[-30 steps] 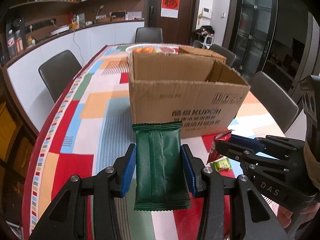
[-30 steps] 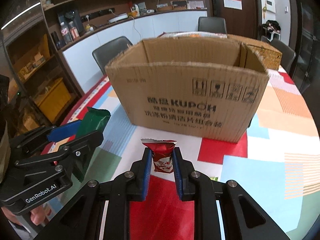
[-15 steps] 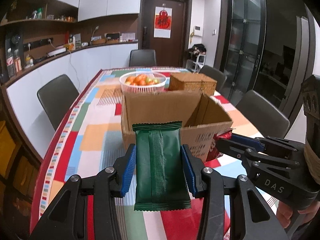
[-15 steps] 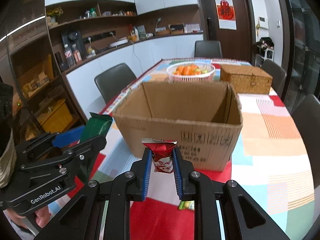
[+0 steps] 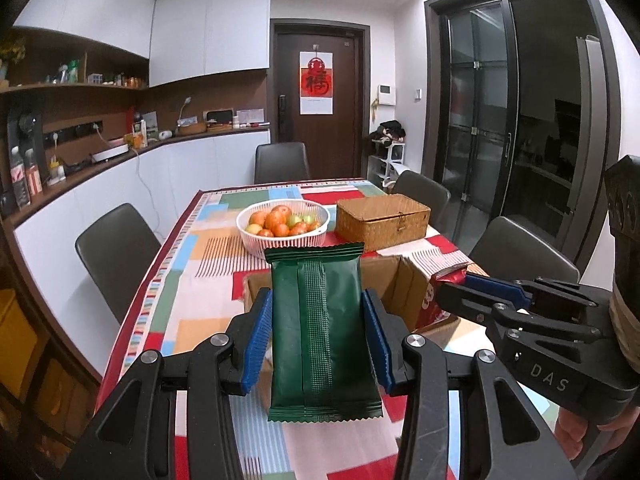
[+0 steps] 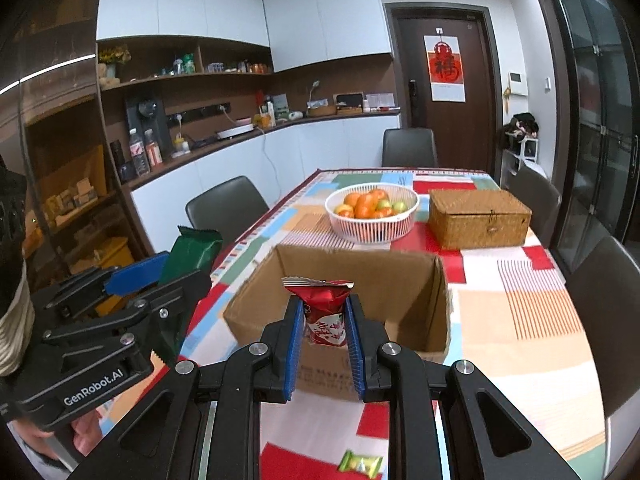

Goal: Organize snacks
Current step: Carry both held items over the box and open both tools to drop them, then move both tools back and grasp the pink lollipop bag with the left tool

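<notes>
My left gripper (image 5: 318, 336) is shut on a dark green snack packet (image 5: 320, 332), held upright above the near edge of the open cardboard box (image 5: 404, 288). My right gripper (image 6: 322, 334) is shut on a small red snack packet (image 6: 322, 312), held above the near wall of the box (image 6: 438, 300). Each gripper shows in the other's view: the right one (image 5: 452, 298) with the red packet (image 5: 440, 292) at right, the left one (image 6: 160, 276) with the green packet (image 6: 192, 252) at left. The box's inside looks bare as far as I can see.
A white basket of fruit (image 6: 372, 216) and a wicker box (image 6: 480, 218) stand behind the cardboard box on the colourful tablecloth (image 6: 528, 320). A small yellow-green candy (image 6: 360, 462) lies on the cloth near me. Dark chairs (image 6: 226, 204) surround the table.
Both grippers have risen with their packets, from level with the box's front wall to above its rim, so I now look down into the box.
</notes>
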{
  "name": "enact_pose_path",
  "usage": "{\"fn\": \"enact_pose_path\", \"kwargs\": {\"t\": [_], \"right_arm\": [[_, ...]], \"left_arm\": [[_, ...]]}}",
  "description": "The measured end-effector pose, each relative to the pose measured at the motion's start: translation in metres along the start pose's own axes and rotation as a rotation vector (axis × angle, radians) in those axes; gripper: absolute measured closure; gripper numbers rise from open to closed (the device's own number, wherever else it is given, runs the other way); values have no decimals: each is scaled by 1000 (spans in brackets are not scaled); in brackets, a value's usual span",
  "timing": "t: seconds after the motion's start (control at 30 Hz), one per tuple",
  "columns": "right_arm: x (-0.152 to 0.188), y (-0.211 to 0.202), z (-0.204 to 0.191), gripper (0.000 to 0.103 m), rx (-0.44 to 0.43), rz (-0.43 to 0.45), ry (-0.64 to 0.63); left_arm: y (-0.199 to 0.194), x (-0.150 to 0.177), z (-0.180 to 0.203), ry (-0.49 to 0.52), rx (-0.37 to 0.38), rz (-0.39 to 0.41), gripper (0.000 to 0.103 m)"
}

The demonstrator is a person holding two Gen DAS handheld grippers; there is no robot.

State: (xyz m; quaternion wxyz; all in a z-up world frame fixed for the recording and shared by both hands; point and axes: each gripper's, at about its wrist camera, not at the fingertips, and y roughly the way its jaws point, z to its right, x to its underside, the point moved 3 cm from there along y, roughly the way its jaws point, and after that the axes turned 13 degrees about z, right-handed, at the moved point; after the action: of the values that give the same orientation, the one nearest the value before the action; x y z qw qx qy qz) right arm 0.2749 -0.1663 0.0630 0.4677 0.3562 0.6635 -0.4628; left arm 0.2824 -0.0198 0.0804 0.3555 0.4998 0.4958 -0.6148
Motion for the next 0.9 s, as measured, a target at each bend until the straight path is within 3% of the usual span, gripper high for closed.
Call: {"fn": "enact_pose_path", "kwargs": {"t": [0.3, 0.63, 0.7, 0.73, 0.77, 0.9], "right_arm": [[-17, 31, 16, 81, 15, -15, 7], [-7, 72, 32, 81, 45, -94, 7], [-3, 81, 34, 80, 45, -120, 3], [-2, 85, 34, 73, 44, -130, -3], [0, 89, 35, 64, 55, -143, -8], [6, 82, 40, 61, 108, -133, -24]], "left_arm": [[42, -11, -3, 2, 18, -35, 59], [101, 11, -9, 4, 23, -140, 58], [107, 14, -10, 32, -36, -159, 42], [107, 15, -11, 39, -60, -158, 38], [103, 17, -12, 47, -80, -147, 37], [86, 22, -14, 45, -84, -145, 37]]}}
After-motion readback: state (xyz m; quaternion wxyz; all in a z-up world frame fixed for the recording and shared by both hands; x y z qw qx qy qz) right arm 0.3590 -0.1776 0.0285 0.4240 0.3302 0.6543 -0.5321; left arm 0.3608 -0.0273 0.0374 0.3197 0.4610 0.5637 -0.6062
